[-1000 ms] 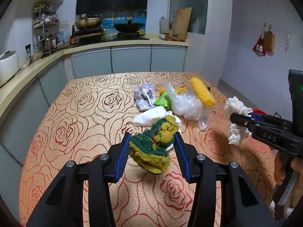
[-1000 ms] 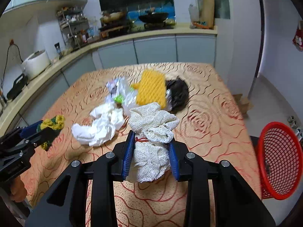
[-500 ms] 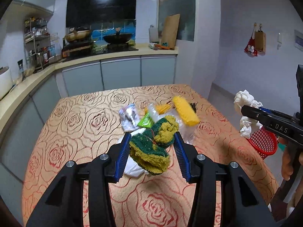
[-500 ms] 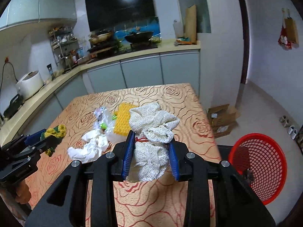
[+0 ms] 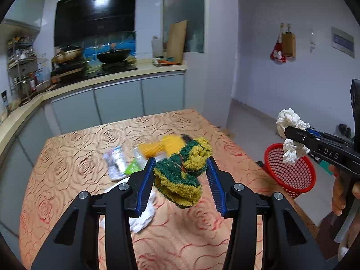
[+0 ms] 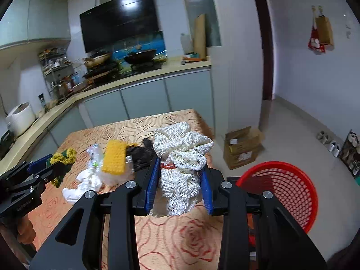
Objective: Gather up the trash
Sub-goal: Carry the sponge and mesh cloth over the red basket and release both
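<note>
My left gripper (image 5: 181,185) is shut on a green and yellow scouring sponge (image 5: 183,175) and holds it above the table. My right gripper (image 6: 178,191) is shut on a white mesh cloth (image 6: 180,168), held near the table's right edge. From the left wrist view the right gripper (image 5: 292,138) with the white cloth (image 5: 290,135) hangs over the red basket (image 5: 290,171) on the floor. The basket (image 6: 283,186) shows at lower right in the right wrist view. The left gripper (image 6: 48,168) with the sponge (image 6: 63,155) shows at left.
On the rose-patterned table (image 6: 171,236) lie a yellow sponge (image 6: 113,157), white tissue (image 6: 86,182), clear plastic wrappers (image 6: 94,155) and a black bag (image 6: 141,153). A cardboard box (image 6: 243,148) sits on the floor. Kitchen counter (image 5: 96,83) runs behind.
Both grippers have risen and swung right, away from the trash pile toward the red basket, each still holding its item. The right gripper now hangs over the basket.
</note>
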The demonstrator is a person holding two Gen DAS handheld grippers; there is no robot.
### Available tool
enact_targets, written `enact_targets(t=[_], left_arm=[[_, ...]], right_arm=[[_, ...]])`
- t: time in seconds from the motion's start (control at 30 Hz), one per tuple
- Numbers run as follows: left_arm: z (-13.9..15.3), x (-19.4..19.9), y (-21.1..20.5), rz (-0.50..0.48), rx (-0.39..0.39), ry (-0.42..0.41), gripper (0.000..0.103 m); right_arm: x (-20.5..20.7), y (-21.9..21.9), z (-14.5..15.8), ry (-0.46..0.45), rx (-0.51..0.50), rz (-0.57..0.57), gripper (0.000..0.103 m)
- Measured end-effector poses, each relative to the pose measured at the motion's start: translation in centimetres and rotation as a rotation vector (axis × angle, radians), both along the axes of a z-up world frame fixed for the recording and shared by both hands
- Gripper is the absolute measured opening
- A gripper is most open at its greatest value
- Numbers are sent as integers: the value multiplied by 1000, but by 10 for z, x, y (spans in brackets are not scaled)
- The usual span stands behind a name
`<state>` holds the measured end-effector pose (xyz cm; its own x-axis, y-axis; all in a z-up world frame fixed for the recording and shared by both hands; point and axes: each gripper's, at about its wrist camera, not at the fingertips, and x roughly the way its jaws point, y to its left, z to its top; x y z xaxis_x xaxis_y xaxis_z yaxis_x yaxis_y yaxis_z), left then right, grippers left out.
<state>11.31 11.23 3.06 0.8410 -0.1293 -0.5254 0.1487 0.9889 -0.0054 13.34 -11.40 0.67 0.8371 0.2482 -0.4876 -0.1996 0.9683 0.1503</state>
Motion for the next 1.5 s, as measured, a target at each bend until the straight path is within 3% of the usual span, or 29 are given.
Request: enact_targets(t=[0.8, 1.0, 1.37, 1.5], left_arm=[[2, 55, -143, -337, -17, 13, 44], [-14, 72, -184, -418, -11, 66, 45], [-61, 108, -220, -489, -66, 215, 45], [-76, 118, -233, -489, -53, 251, 45]], right_arm=[[-14, -110, -20, 30, -19, -274, 33], [-9, -125, -33, 72, -36, -308, 33], [6, -143, -69, 167, -87, -322, 33], [13, -146, -82, 196, -93, -312, 33]])
